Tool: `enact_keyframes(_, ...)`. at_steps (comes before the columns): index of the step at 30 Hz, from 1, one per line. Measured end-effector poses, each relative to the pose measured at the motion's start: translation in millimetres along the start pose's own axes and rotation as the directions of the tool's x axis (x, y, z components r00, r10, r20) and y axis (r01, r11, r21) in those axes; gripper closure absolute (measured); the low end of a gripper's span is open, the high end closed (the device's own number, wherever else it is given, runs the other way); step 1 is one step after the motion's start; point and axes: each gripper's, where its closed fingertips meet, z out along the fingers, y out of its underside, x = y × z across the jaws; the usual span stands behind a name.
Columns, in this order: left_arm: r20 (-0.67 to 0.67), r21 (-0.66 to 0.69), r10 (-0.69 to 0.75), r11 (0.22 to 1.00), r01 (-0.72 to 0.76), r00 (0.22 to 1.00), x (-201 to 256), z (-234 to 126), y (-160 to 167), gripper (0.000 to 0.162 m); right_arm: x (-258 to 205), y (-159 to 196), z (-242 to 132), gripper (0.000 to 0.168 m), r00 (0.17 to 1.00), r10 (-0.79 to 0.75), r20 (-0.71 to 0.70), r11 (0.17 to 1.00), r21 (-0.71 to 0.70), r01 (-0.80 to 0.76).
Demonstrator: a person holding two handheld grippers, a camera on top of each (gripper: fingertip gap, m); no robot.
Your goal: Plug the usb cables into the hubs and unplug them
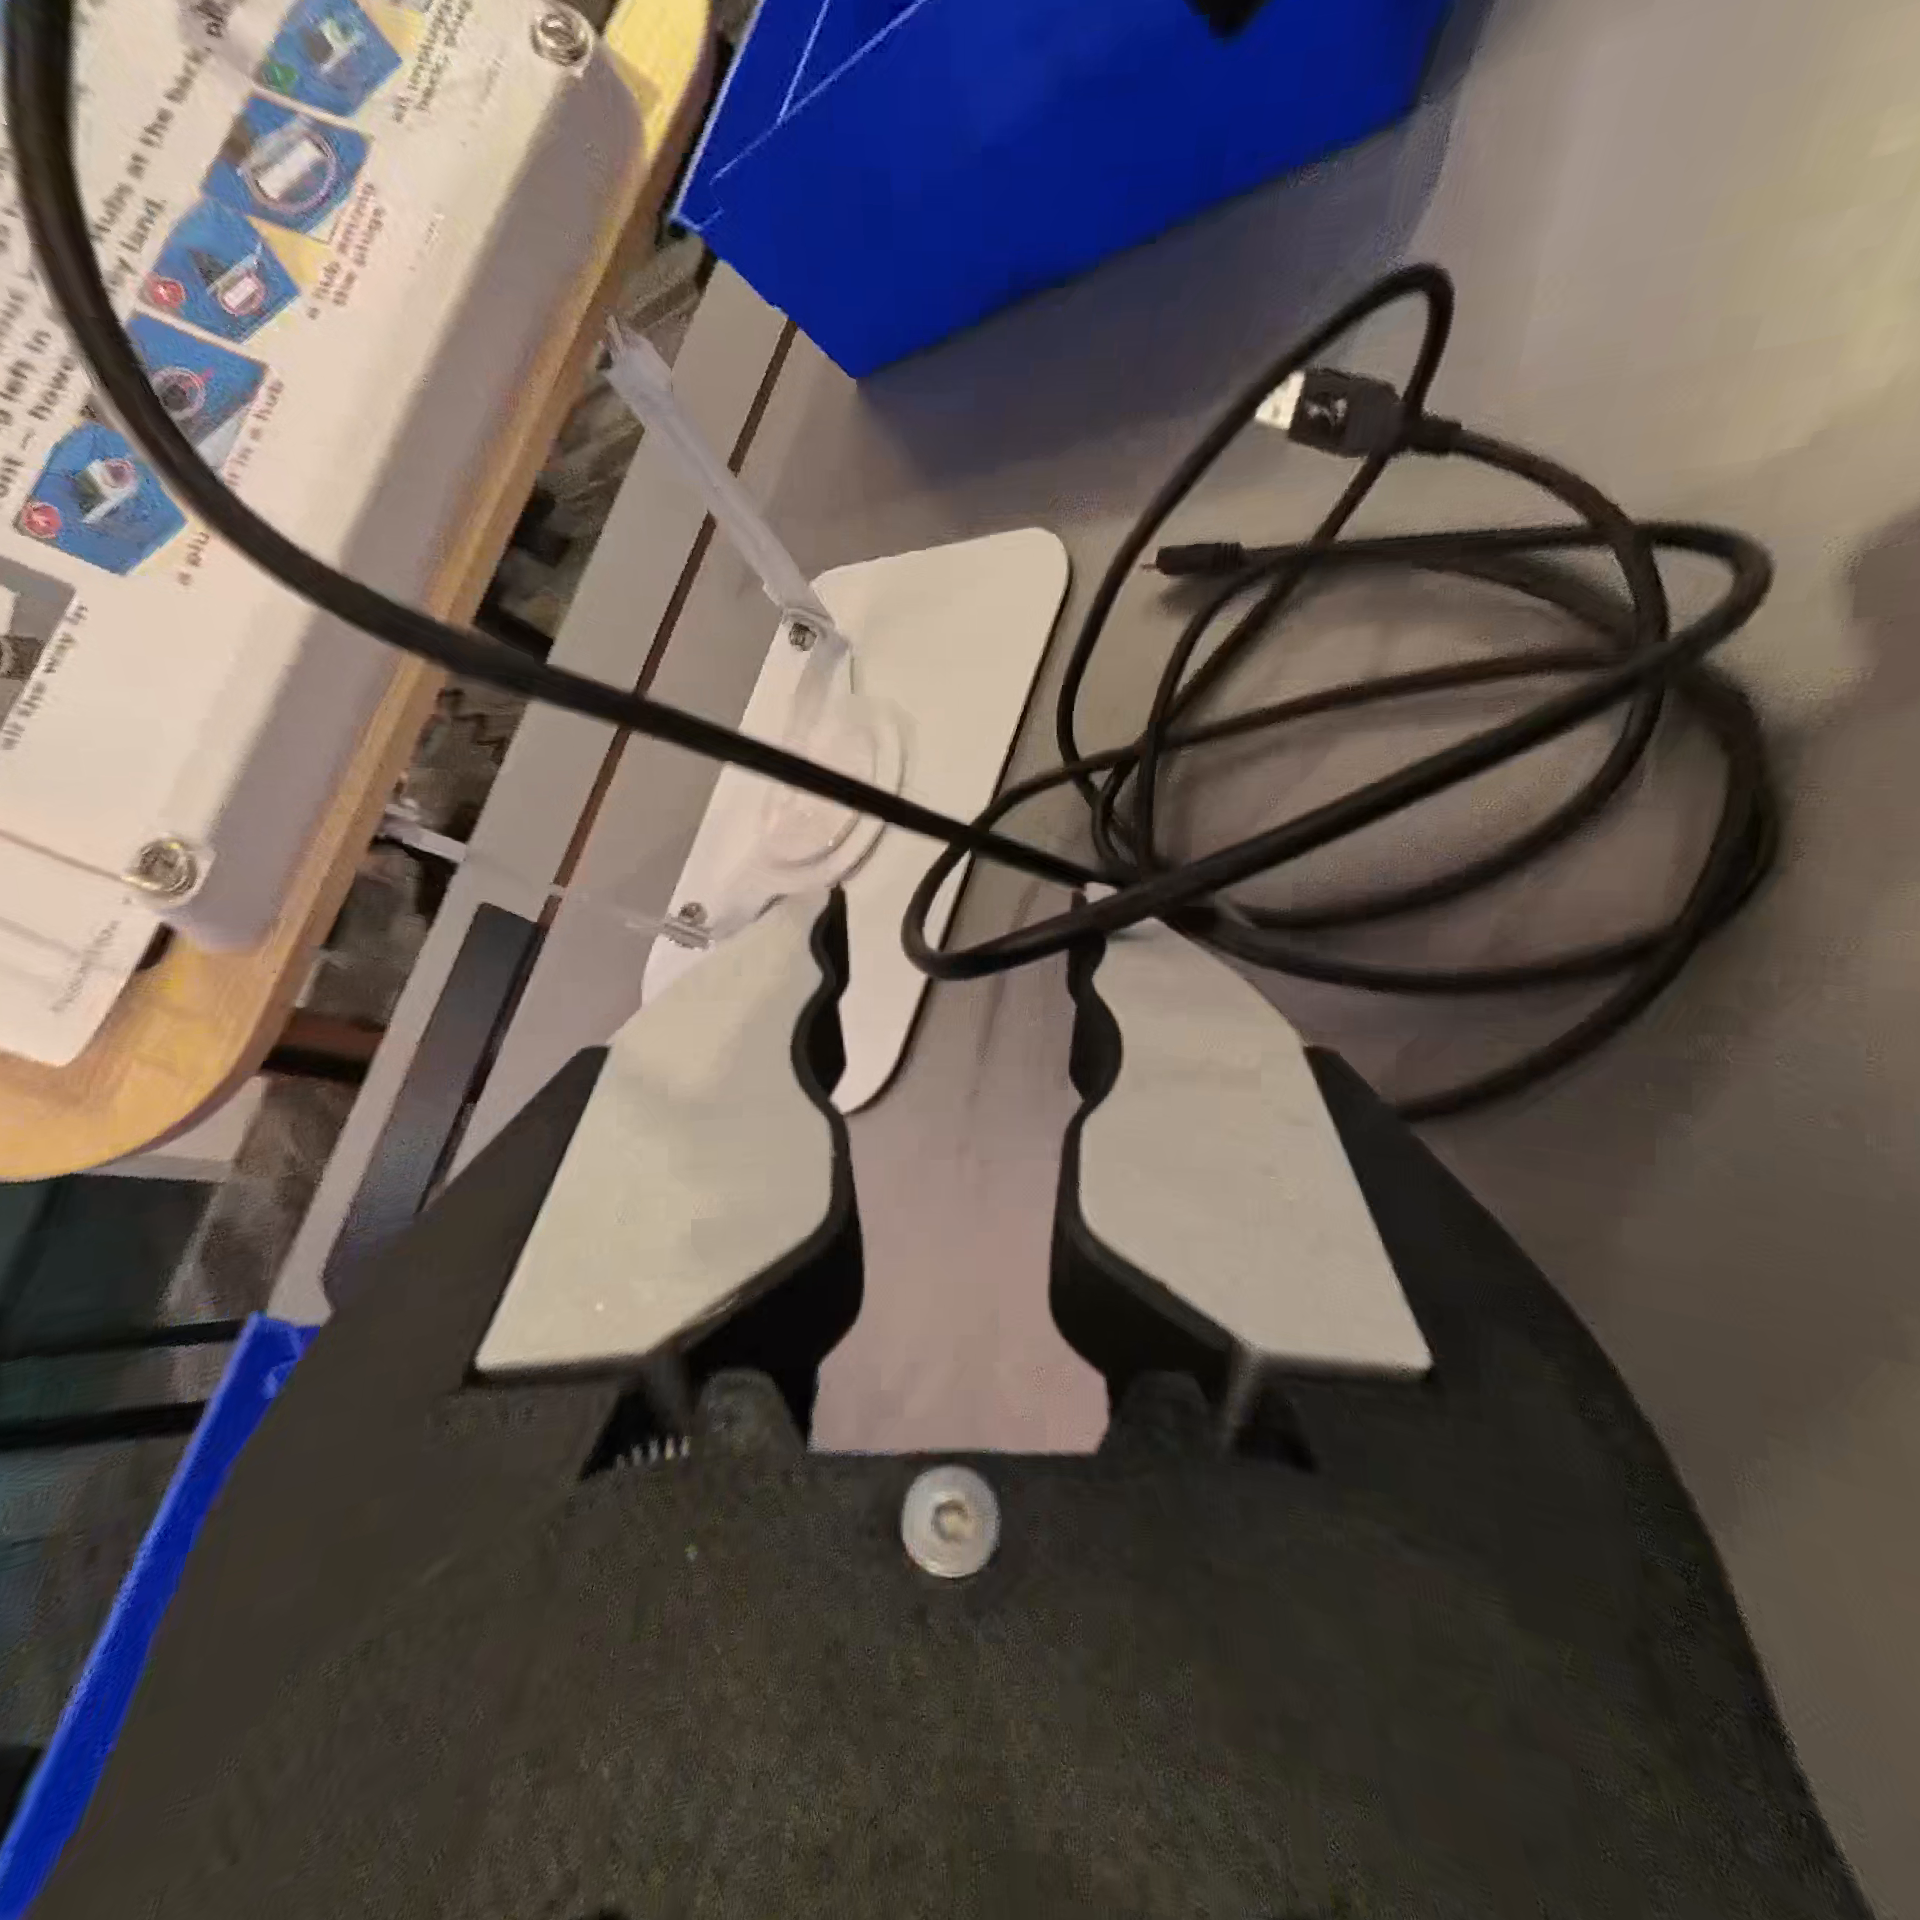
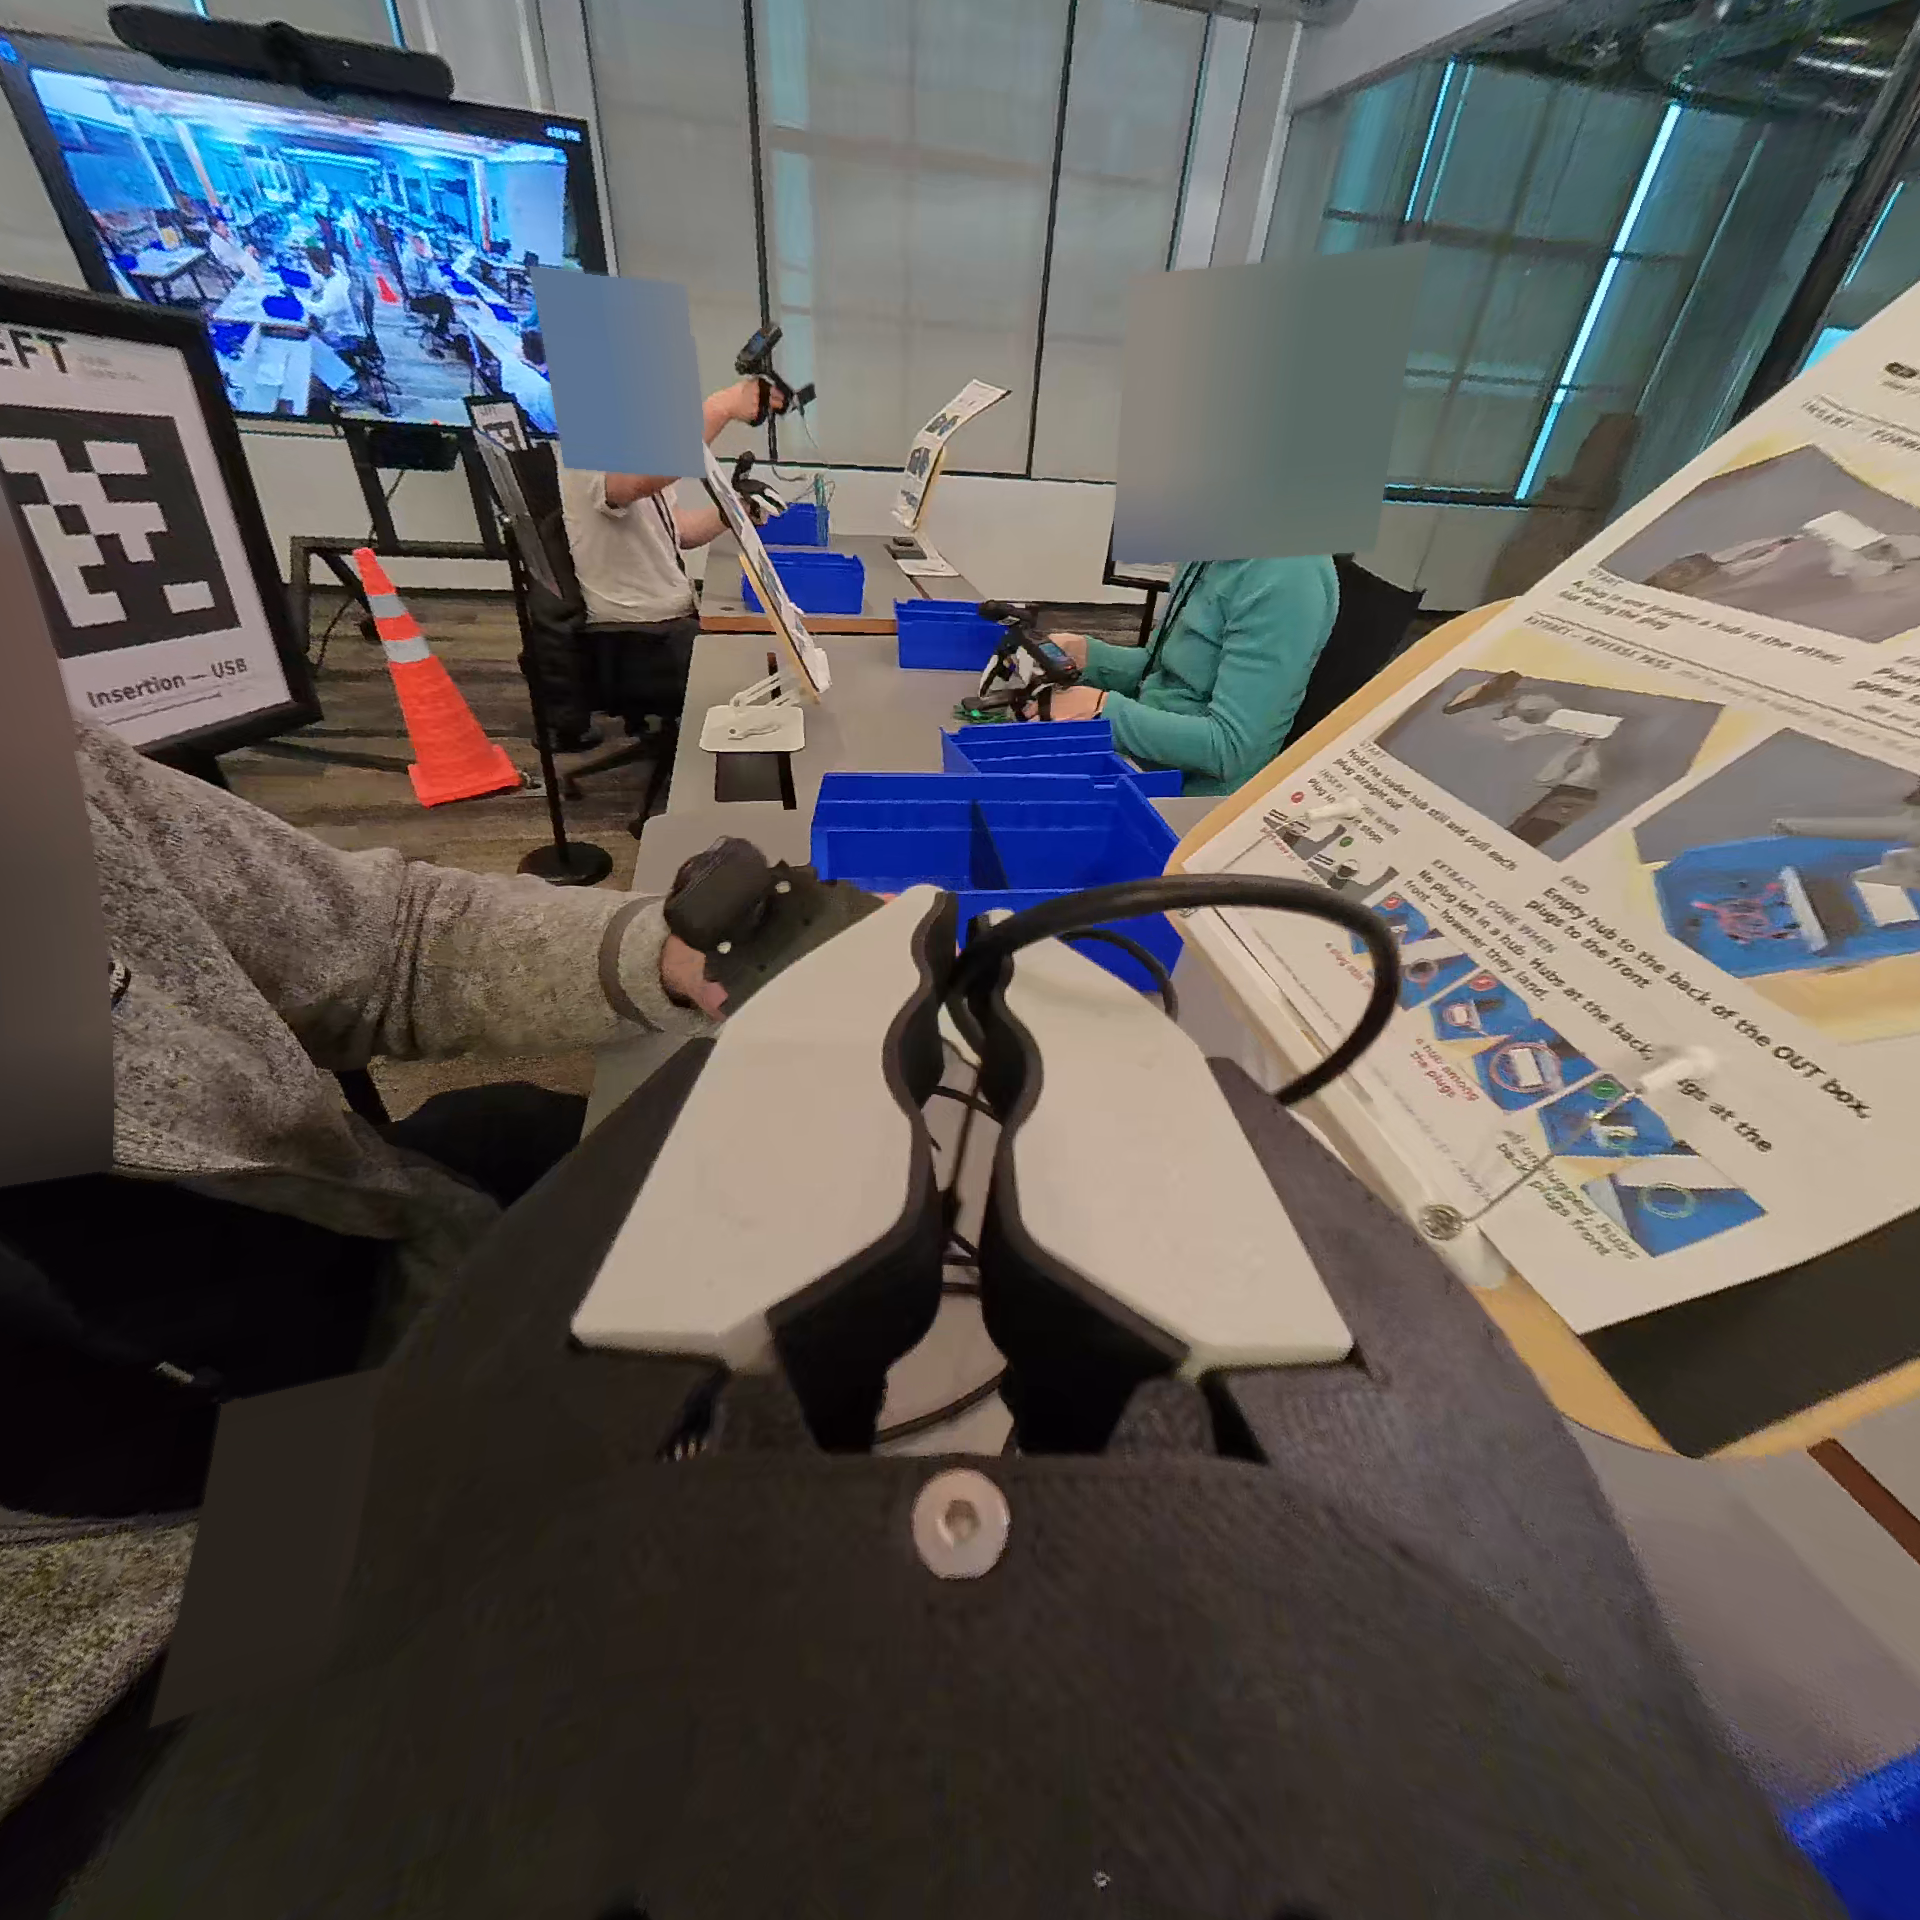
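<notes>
A black USB cable (image 1: 1538,790) lies coiled on the grey table (image 1: 1558,260), its USB-A plug (image 1: 1325,410) at the far side and a small plug (image 1: 1184,561) beside it. One strand (image 1: 582,686) rises from the coil up to the left. My left gripper (image 1: 956,935) is open just above the table, with a cable loop lying across the gap at its tips. My right gripper (image 2: 966,935) is shut on the black cable (image 2: 1361,935), which arcs out to the right of its tips. No hub shows in either view.
A blue bin (image 1: 1039,156) stands behind the coil; it also shows in the right wrist view (image 2: 987,842). A tilted instruction board (image 1: 260,416) on a white stand base (image 1: 956,644) is to the left (image 2: 1558,935). Other people work at tables farther off.
</notes>
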Motion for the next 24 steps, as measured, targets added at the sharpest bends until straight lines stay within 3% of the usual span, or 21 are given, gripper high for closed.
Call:
enact_keyframes(4,-0.093,0.006,-0.113,0.993,0.114,0.989,0.6,13.3,-1.8,0.107,-9.3,2.0,3.0,0.165,1.000,-0.006,0.012,1.000,0.002,0.006)
enact_keyframes(8,-0.297,0.014,-0.231,0.969,0.246,0.927,22.3,10.1,-1.8,0.105,-8.3,2.6,0.3,0.166,0.999,-0.034,-0.027,0.999,0.000,0.034)
enact_keyframes(11,-0.326,-0.039,-0.213,0.977,0.212,0.921,27.5,2.4,13.6,0.104,-2.2,-3.8,-6.8,0.165,0.998,-0.039,-0.059,0.999,0.027,0.040)
enact_keyframes(17,-0.353,0.001,-0.194,0.978,0.207,0.915,37.8,-9.6,20.6,0.107,14.9,-30.3,-24.6,0.165,0.989,-0.070,-0.133,0.994,0.070,0.080)
enact_keyframes(24,-0.343,0.056,-0.191,0.973,0.223,0.920,43.8,-4.7,21.7,0.118,66.1,-73.0,-78.4,0.165,0.941,-0.085,-0.327,0.988,0.091,0.121)
